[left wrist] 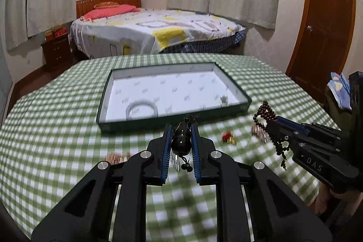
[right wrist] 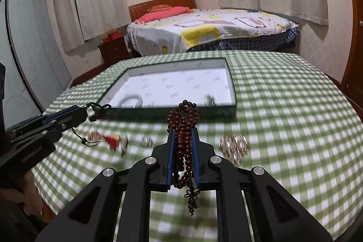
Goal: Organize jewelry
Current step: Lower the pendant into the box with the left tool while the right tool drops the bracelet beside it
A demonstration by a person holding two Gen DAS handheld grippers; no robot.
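We see the left gripper (left wrist: 180, 128) pinching a glossy black gourd-shaped pendant (left wrist: 180, 140) above the green-and-white checked tablecloth (left wrist: 56, 128), near its front edge. The right gripper (right wrist: 183, 132) clamps a dark red wooden bead string (right wrist: 183, 128). Beyond lies the shallow white-lined tray (right wrist: 232, 92), a pale bangle (left wrist: 141, 108) in its near left corner.

Loose trinkets (right wrist: 233, 147) on the checked cloth just ahead of the right gripper (right wrist: 183, 140) were smeared beyond telling. A small piece (left wrist: 224, 101) in the tray (left wrist: 236, 83) beyond the left gripper (left wrist: 181, 137) was too blurred to identify. Both grippers' bodies ran off the bottom edges.
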